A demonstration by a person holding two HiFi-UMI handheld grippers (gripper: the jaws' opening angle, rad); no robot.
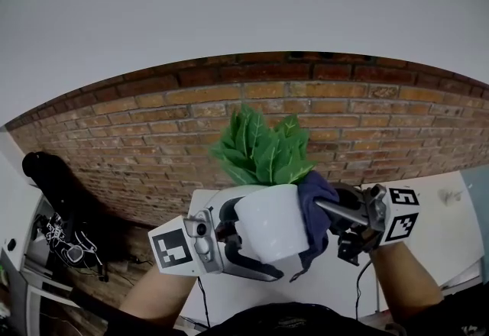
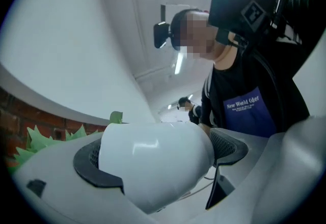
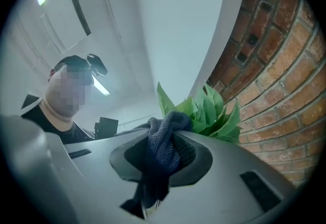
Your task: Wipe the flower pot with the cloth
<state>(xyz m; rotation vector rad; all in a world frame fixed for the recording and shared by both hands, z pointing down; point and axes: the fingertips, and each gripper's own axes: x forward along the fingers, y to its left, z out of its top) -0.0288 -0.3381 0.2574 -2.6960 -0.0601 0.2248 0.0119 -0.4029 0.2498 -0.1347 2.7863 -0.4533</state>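
Note:
A white flower pot (image 1: pixel 271 221) with a green leafy plant (image 1: pixel 262 149) is held up in the air, tilted. My left gripper (image 1: pixel 237 239) is shut on the pot, whose glossy body (image 2: pixel 153 162) fills the space between its black pads. My right gripper (image 1: pixel 325 214) is shut on a dark blue cloth (image 1: pixel 315 208), which lies against the pot's right side, just under the leaves. In the right gripper view the cloth (image 3: pixel 163 154) bunches between the jaws and hangs down, with the leaves (image 3: pixel 209 113) just beyond it.
A brick wall (image 1: pixel 344 121) stands behind. A white table (image 1: pixel 435 220) lies below the hands. Dark equipment and cables (image 1: pixel 61 235) sit at the lower left. A person in a dark top (image 2: pixel 254 85) shows in the left gripper view.

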